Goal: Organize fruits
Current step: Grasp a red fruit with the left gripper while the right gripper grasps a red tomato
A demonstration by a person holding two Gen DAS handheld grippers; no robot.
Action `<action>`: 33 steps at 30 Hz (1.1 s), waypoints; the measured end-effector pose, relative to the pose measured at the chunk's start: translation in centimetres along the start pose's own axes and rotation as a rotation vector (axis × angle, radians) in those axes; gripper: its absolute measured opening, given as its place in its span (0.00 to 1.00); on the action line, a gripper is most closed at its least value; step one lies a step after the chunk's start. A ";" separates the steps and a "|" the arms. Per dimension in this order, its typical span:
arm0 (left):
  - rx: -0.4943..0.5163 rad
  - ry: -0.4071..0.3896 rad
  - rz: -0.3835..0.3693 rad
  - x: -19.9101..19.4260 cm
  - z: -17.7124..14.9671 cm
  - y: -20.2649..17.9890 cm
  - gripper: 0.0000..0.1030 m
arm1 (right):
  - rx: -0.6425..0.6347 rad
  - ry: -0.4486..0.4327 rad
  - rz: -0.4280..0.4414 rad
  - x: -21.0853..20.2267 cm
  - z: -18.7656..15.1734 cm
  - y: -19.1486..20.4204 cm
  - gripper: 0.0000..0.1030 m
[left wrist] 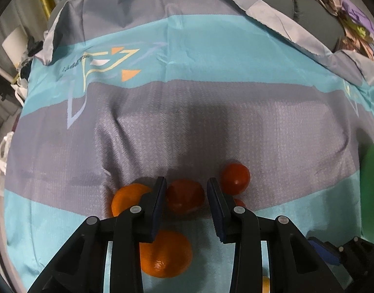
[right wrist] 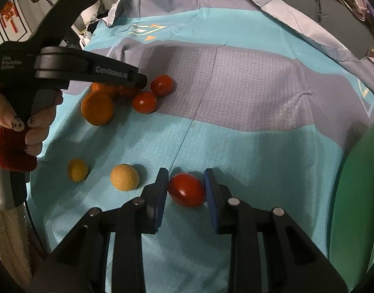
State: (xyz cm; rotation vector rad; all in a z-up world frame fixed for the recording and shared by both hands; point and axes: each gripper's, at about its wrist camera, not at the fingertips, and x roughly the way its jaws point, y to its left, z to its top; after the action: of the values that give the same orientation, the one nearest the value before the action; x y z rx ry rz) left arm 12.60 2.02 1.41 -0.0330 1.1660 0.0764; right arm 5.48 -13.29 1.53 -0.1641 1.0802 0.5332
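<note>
On a teal and grey cloth (right wrist: 235, 134) lies a cluster of fruit. My left gripper (left wrist: 186, 183) points down into it, shut on a round red tomato (left wrist: 185, 196) that sits between its pads. Two oranges (left wrist: 128, 199) (left wrist: 166, 256) lie left of and below that tomato, and another tomato (left wrist: 235, 175) lies to its right. In the right wrist view, my right gripper (right wrist: 185, 173) is shut on an oval red tomato (right wrist: 187, 190) that rests on the cloth, with a pad against each side. The left gripper (right wrist: 138, 83) hides most of its own tomato there.
Two small yellow round fruits (right wrist: 77, 169) (right wrist: 124, 177) lie left of the right gripper. A green container (right wrist: 353, 195) stands at the right edge. A hand (right wrist: 35, 127) with a red cuff holds the left gripper. Crumpled clothing lies beyond the cloth's far right corner.
</note>
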 end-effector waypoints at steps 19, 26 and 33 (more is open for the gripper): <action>-0.057 -0.036 -0.127 -1.9 -1.1 0.2 0.31 | 0.017 -0.027 0.023 -0.8 -0.1 -0.2 0.29; -0.060 -0.079 -0.178 -4.3 -2.1 -0.3 0.31 | 0.039 -0.035 0.029 -1.3 -0.2 -0.6 0.29; -0.047 -0.112 -0.209 -6.3 -3.3 -1.2 0.31 | 0.060 -0.056 0.039 -2.1 -0.1 -1.1 0.29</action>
State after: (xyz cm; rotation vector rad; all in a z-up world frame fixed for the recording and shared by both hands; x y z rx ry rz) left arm 7.22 0.34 5.93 -0.1891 1.0435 -0.0781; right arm 5.14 -14.98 3.19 -0.0749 1.0451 0.5368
